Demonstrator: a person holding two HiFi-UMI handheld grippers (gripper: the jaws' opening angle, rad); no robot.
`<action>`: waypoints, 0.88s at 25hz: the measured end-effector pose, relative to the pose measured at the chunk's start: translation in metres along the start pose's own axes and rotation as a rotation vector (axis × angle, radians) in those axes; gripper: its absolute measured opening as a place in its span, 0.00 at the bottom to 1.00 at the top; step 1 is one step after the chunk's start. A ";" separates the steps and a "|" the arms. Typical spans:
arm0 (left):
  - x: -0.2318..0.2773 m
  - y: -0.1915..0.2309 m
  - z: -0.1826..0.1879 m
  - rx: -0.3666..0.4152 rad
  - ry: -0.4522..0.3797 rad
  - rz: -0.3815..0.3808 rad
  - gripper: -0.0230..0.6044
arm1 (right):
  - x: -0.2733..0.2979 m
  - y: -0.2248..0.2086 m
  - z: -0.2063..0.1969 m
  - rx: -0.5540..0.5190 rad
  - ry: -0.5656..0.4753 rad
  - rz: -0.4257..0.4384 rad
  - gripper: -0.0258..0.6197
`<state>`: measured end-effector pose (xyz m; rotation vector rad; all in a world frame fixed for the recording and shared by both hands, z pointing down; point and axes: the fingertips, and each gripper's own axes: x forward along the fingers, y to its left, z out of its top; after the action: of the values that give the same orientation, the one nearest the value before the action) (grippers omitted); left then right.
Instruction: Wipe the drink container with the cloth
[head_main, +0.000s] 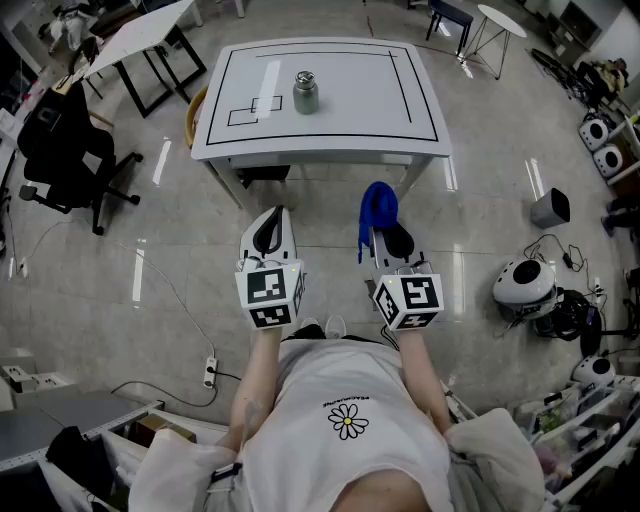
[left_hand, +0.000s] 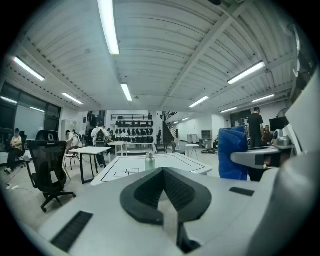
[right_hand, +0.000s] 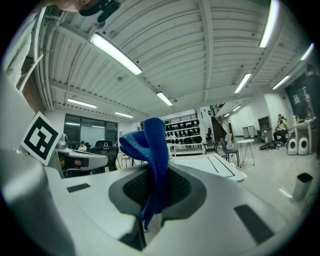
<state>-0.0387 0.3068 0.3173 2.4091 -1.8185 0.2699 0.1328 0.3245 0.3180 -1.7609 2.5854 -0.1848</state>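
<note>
I hold both tools level, well short of the drink container (head_main: 306, 92), on my side of it. It stands upright and alone on the white surface (head_main: 380, 110). My right tool (head_main: 381, 226), nearer me and to the container's right, is clamped on the blue cloth (head_main: 377, 205). The cloth's loose folds spill past the jaws, I judge so that a free fold can meet the container's side. My left tool (head_main: 270, 216), to the container's left, has its jaws together on nothing, probably free to steady it. The container's cap is on, so I can't tell what it contains.
</note>
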 end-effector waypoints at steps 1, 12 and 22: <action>-0.001 -0.003 -0.003 -0.003 0.001 0.001 0.03 | -0.003 -0.003 -0.002 0.003 0.001 -0.002 0.11; 0.007 -0.009 -0.023 -0.019 0.042 0.025 0.03 | -0.002 -0.019 -0.019 0.034 0.021 0.018 0.11; 0.065 0.007 -0.029 -0.018 0.056 0.029 0.03 | 0.051 -0.036 -0.037 0.009 0.064 0.018 0.11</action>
<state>-0.0303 0.2495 0.3591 2.3403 -1.8247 0.3193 0.1442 0.2675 0.3611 -1.7568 2.6391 -0.2562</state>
